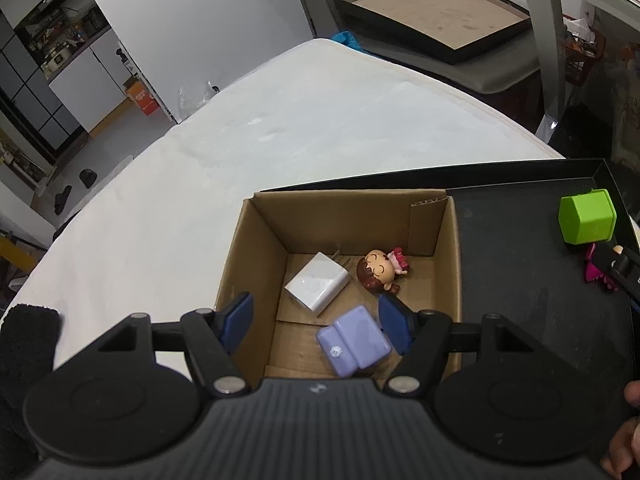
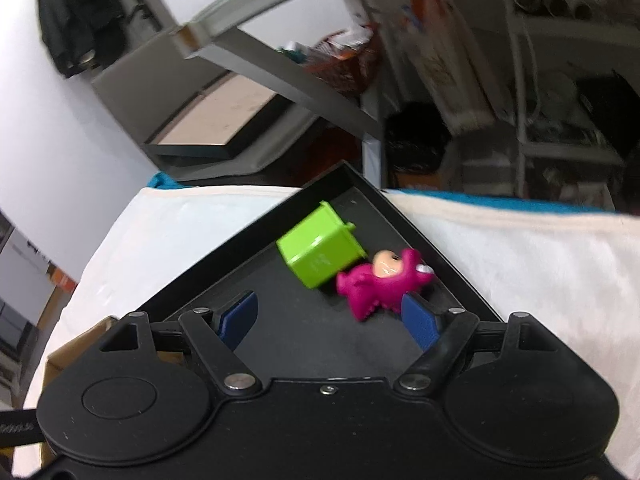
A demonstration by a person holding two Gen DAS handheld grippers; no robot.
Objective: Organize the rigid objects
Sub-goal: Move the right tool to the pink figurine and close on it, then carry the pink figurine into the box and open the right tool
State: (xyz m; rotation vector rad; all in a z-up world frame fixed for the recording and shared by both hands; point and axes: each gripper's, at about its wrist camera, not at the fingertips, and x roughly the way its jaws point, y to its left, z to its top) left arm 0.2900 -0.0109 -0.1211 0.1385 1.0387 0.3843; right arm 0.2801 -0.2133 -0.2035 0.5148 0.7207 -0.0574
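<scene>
Right fingers [image 2: 420, 322] apart, empty, beside magenta figure [image 2: 374, 286] in black tray [image 2: 440, 256].

Pink figure [image 2: 380, 286] touching green cube [image 2: 320, 252] in black tray [image 2: 224, 276]

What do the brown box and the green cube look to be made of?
The brown box looks like corrugated cardboard, matte: fluted layers show on a torn edge of its far wall. The green cube looks like moulded plastic with a smooth, slightly glossy finish, though hard rubber cannot be ruled out.
</scene>
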